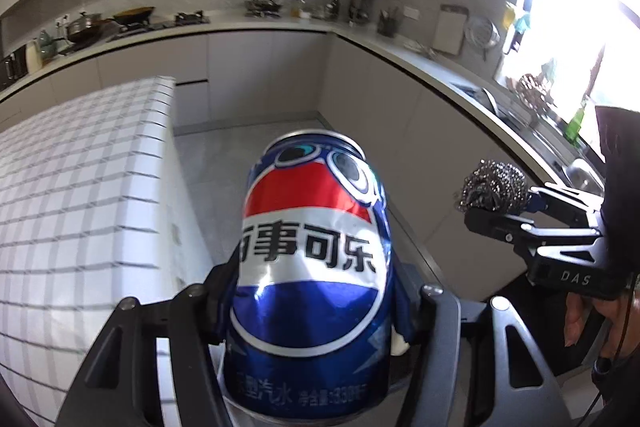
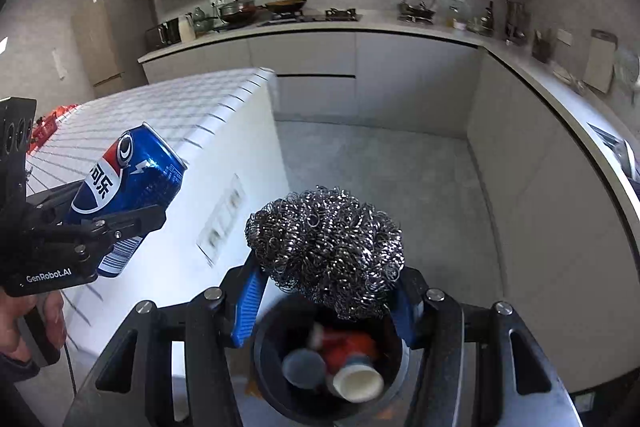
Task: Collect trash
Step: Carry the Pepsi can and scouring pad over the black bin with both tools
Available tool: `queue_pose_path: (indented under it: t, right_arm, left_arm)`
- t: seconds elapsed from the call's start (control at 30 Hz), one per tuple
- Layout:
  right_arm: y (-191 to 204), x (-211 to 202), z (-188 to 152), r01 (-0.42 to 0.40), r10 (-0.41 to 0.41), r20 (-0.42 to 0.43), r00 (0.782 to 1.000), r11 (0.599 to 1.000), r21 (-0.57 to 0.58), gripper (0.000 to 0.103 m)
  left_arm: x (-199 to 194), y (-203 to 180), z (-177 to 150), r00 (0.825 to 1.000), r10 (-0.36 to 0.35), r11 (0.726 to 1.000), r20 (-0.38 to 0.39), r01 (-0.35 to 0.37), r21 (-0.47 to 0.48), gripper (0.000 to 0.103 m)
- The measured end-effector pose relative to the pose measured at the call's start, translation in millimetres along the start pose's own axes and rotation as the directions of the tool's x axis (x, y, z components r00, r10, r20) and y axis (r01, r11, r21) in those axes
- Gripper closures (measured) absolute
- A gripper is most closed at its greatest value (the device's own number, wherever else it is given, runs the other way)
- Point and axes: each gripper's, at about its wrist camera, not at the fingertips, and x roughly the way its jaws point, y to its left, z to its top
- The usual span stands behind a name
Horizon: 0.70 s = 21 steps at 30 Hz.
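Note:
A blue Pepsi can (image 1: 312, 267) fills the left wrist view, and my left gripper (image 1: 316, 291) is shut on its sides. The same can (image 2: 128, 187) shows at the left of the right wrist view, carried beside the table. My right gripper (image 2: 326, 291) is shut on a ball of steel wool (image 2: 326, 251), its blue pads pressing both sides. That steel wool (image 1: 494, 187) also appears at the right of the left wrist view. Directly below the steel wool stands a black bin (image 2: 264, 359) holding paper cups and red scraps.
A table with a white checked cloth (image 1: 80, 195) stands to the left. Grey floor (image 2: 380, 179) lies ahead, bounded by an L-shaped kitchen counter (image 2: 420, 27) with pots, a hob and utensils. A sink (image 1: 576, 175) and a bright window are at the right. A hand (image 1: 588, 319) holds the right gripper.

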Motion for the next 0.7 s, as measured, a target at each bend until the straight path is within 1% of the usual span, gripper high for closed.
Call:
queue_pose_path:
  t: [0.13,0.23,0.3,0.37,0.47,0.7]
  right_arm:
    - [-31.8,-11.0,-24.0,0.008,-0.008,-0.021,1.0,1.0,0.023,0.046]
    - [-46.0,-8.7,-39.1,-0.007,0.008,-0.043,0.999,1.0,0.028,0.046]
    - [-48.2,-4.0,-51.8,-0.018,0.02,-0.066,0.998,1.0,0.021,0.046]
    - [-48.9,3.3,-58.2,-0.027,0.029,-0.082,0.996,0.999,0.018,0.046]
    - [-50.0,20.7,-66.1,-0.046,0.049,-0.111,0.993,0.999,0.029,0.046]
    - [-45.2,50.7,-87.5,-0.094,0.092,-0.173,0.981,0.996,0.0,0.046]
  left_arm:
    - [14.0,-29.4,-12.8,0.999,-0.011,1.0,-0.04,0.012,0.018,0.042]
    - [24.7,-40.2,-24.8,0.997,-0.014,1.0,-0.073,0.015,0.02,0.042]
    - [35.2,-41.2,-34.1,0.994,-0.011,1.0,-0.107,0.013,0.017,0.042]
    - [39.5,-45.6,-44.8,0.992,-0.013,1.0,-0.128,0.015,0.015,0.042]
    - [51.6,-41.4,-58.1,0.985,-0.011,1.0,-0.171,0.013,0.01,0.042]
    - [72.4,-39.6,-83.8,0.973,-0.002,1.0,-0.229,0.0,-0.009,0.042]
